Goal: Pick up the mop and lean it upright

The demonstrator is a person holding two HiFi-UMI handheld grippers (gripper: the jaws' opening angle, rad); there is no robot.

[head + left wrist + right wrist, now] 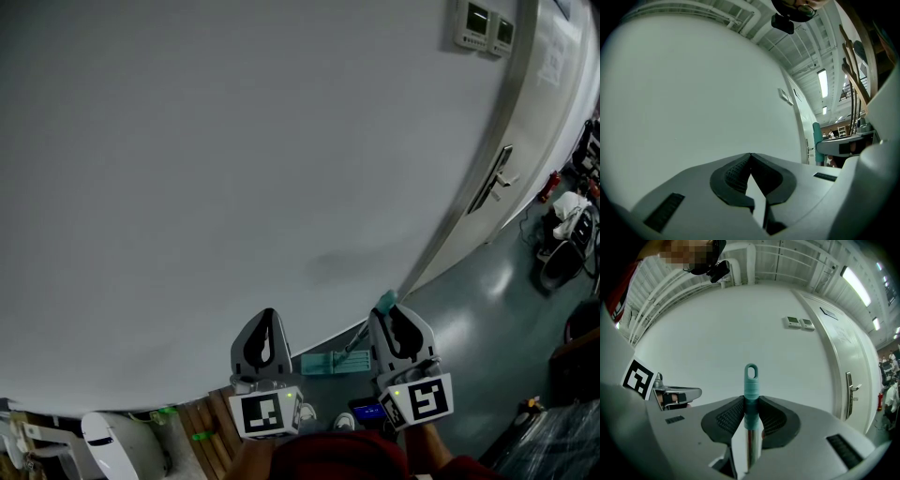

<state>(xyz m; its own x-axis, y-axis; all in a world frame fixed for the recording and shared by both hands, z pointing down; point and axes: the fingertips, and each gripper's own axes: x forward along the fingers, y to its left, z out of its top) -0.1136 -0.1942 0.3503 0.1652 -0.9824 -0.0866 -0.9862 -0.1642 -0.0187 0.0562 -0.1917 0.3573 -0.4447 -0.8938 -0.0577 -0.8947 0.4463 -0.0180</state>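
Facing a broad, plain pale-grey painted wall, filling most of the head view. At its right end, a glossy grey-green floor and a tall white door with a silver lever handle.

Down at the foot of the wall, a long mop with a flat teal head and a bare metal shaft. Head lying on the floor close to the wall's base, between the two grippers as seen from above. Shaft rising at a slant from it up into the right gripper. Closed on the mop there, ribbed black pads pressing the teal plastic grip from both sides. Looped hanging end poking out just past the jaw tips, shiny shaft running back between the jaws toward the camera. Pointing level at the wall.

Beside it, near but apart, the left gripper, likewise level and facing the wall. Tips brought together in its own view, dark pads meeting at the front. Nothing caught between them, only bare wall beyond. Not touching the mop.

At the bottom left of the head view, brown wooden slats beside a rounded white plastic object, too unclear to name further. High on the wall by the door frame, two small square white control panels.
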